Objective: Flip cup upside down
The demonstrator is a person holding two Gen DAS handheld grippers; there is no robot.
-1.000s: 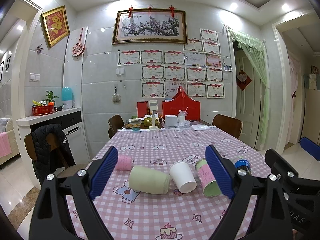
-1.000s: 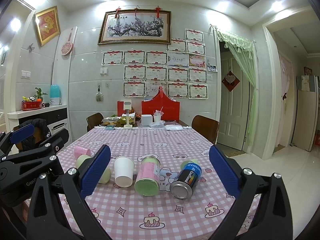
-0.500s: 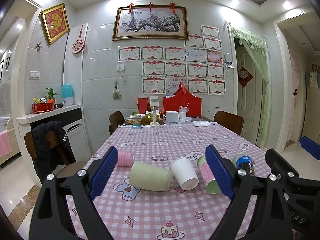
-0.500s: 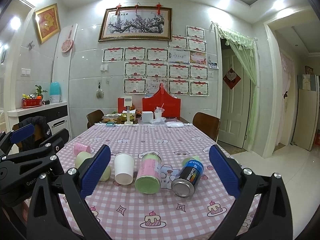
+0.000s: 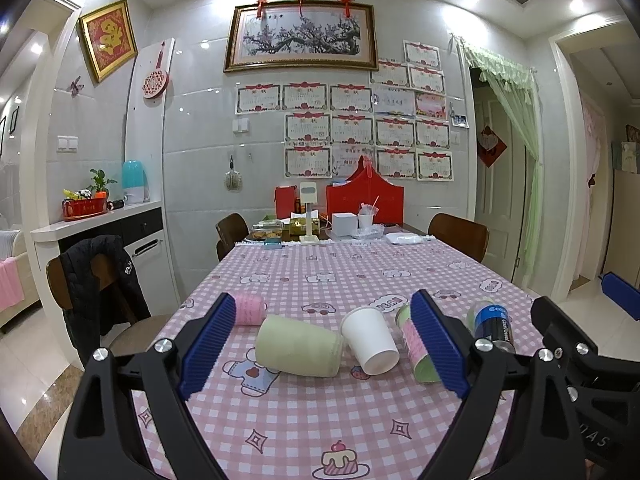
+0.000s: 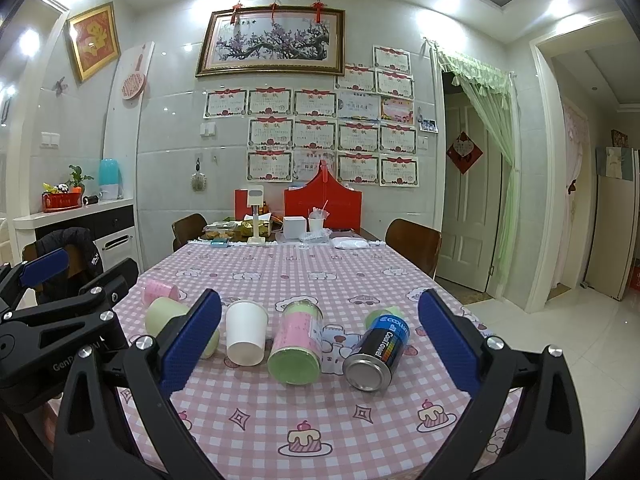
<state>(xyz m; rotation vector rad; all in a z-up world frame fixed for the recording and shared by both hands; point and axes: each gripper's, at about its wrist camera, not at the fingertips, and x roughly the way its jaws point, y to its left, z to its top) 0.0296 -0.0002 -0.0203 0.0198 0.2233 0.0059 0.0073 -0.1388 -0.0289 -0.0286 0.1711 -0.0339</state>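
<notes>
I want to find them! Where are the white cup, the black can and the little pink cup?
white cup (image 6: pixel 245 334), right wrist view, on its side wall.
black can (image 6: pixel 379 347), right wrist view, on its label.
pink cup (image 5: pixel 249 308), left wrist view, on its side.

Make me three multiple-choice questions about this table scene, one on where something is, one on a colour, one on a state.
1. What lies just right of the white paper cup in the right wrist view?
A. pink-and-green canister
B. red box
C. black jacket

2. The tablecloth is checked in:
A. blue and yellow
B. pink and white
C. green and black

3. The left tongs are:
A. shut on the cup
B. shut, empty
C. open

Answers:
1 A, the pink-and-green canister lies beside it.
2 B, pink-white checks show.
3 C, wide gap, gripping nothing.
</notes>
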